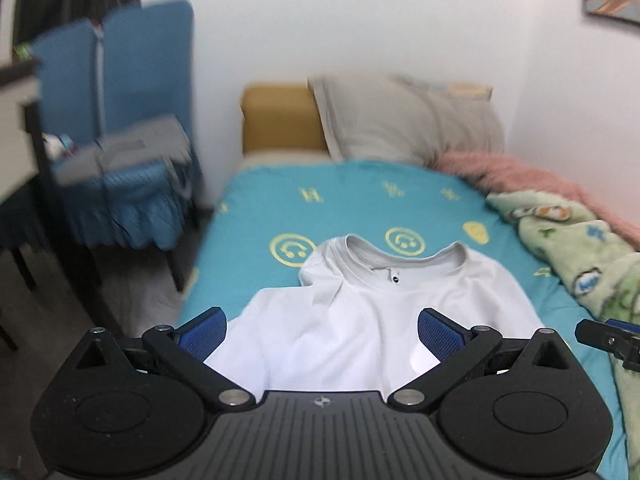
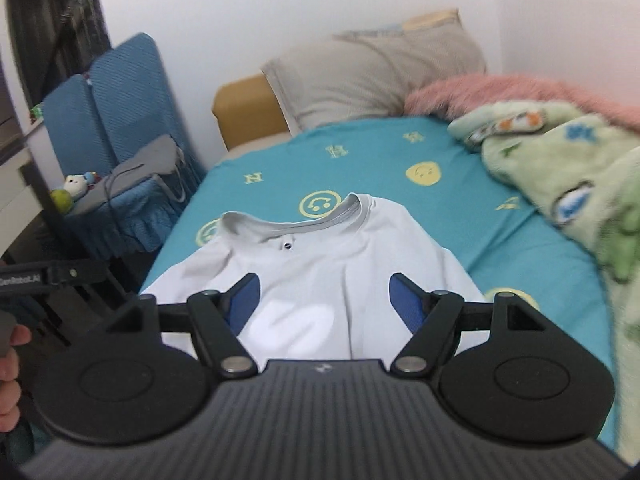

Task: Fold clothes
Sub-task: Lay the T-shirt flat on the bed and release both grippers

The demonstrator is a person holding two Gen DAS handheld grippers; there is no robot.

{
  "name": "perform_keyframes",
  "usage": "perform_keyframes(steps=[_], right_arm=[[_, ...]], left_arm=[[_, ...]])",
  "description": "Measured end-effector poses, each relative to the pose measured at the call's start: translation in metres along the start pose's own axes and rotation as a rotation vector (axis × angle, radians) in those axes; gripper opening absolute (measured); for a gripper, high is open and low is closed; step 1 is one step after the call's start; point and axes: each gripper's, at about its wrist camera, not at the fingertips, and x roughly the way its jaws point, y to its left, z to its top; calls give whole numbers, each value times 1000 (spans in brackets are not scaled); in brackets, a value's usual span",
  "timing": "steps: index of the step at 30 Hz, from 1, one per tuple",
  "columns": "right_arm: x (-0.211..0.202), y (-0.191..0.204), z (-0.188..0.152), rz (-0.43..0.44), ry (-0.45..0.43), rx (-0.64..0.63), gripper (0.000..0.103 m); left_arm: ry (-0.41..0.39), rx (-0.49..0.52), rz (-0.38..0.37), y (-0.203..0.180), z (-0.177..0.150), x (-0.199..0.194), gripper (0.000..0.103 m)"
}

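Note:
A white T-shirt [image 1: 360, 320] lies flat on the teal bed sheet [image 1: 256, 216], its grey collar [image 1: 400, 264] toward the pillow. Its left shoulder is creased inward. My left gripper [image 1: 322, 334] hangs over the shirt's near left part, jaws wide open, and the blue pads [image 1: 204, 334] hold no cloth. In the right wrist view the shirt [image 2: 320, 264] fills the middle. My right gripper [image 2: 326, 304] is open above its lower part, with nothing pinched. Each gripper shows at the edge of the other's view: the right gripper [image 1: 608, 338] and the left gripper [image 2: 52, 276].
A grey pillow [image 1: 404, 120] leans on the yellow headboard [image 1: 280, 120]. A pink blanket [image 1: 520, 176] and a green patterned blanket [image 1: 580, 256] lie along the bed's right side. A blue-covered chair [image 1: 120, 120] stands left of the bed. A hand [image 2: 10, 356] shows at the left edge.

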Motion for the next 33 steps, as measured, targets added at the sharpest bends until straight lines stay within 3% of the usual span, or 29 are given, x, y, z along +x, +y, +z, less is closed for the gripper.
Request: perform_keyframes(steps=[6, 12, 19, 24, 33], right_arm=[[-97, 12, -36, 19, -76, -19, 73], [-146, 13, -64, 53, -140, -25, 73], [-160, 11, -93, 61, -170, -36, 73], [-164, 6, -92, 77, -199, -9, 73], [-149, -10, -95, 58, -149, 74, 73]], left_arm=[[-96, -2, 4, -14, -50, -130, 103], [-175, -3, 41, -17, -91, -186, 103], [-175, -35, 83, -6, -127, -189, 103], [-146, -75, 80, 1, -129, -179, 103], [-73, -167, 59, 15, -126, -153, 103]])
